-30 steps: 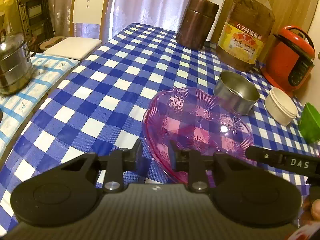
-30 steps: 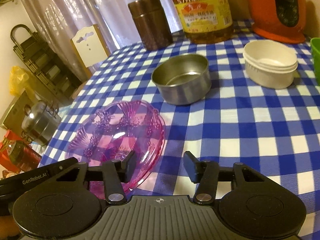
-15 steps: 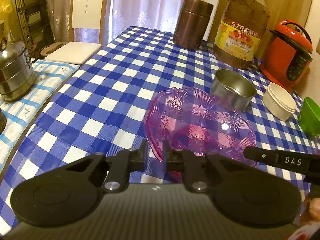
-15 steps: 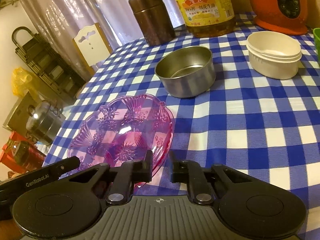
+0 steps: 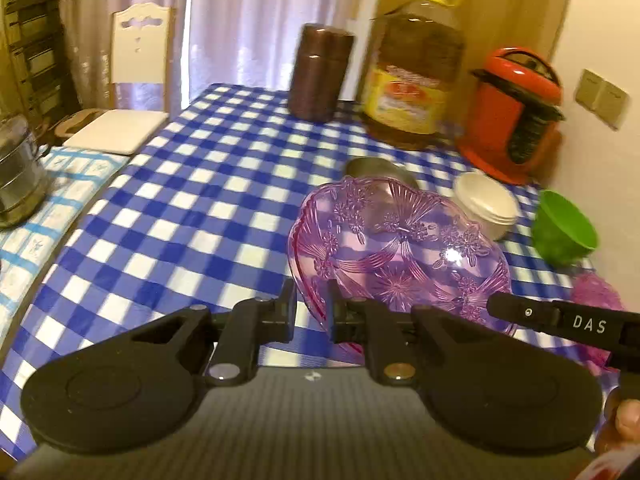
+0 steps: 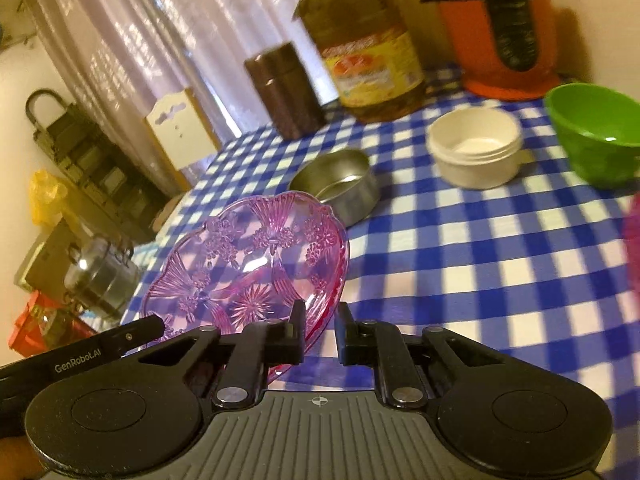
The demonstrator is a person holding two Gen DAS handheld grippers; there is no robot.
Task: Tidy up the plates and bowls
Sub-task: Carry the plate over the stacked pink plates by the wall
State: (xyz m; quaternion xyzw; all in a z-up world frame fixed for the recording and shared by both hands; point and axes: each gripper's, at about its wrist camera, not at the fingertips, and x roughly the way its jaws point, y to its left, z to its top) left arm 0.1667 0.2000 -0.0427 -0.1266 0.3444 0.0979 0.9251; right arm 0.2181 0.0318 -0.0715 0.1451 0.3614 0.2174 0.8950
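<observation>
A pink see-through glass plate [image 5: 400, 248] is held above the blue checked table [image 5: 192, 208], tilted. My left gripper [image 5: 311, 309] is shut on its near left rim. My right gripper [image 6: 320, 330] is shut on its near right rim, and the plate [image 6: 256, 264] fills the left of that view. Each gripper's arm shows in the other's view. A steel bowl [image 6: 340, 184], a white bowl [image 6: 474, 148] and a green bowl [image 6: 592, 132] stand on the table behind. A second pink plate [image 5: 596, 296] lies at the right edge.
A brown canister [image 5: 320, 72], a big oil bottle [image 5: 412, 76] and an orange rice cooker [image 5: 512, 116] stand along the table's far edge. A white chair [image 5: 132, 92] and a steel pot [image 5: 16, 168] are off the table to the left.
Both grippers closed on the pink plate's rim and lifted it off the table, tilting it. Both views have swung toward the right end of the table.
</observation>
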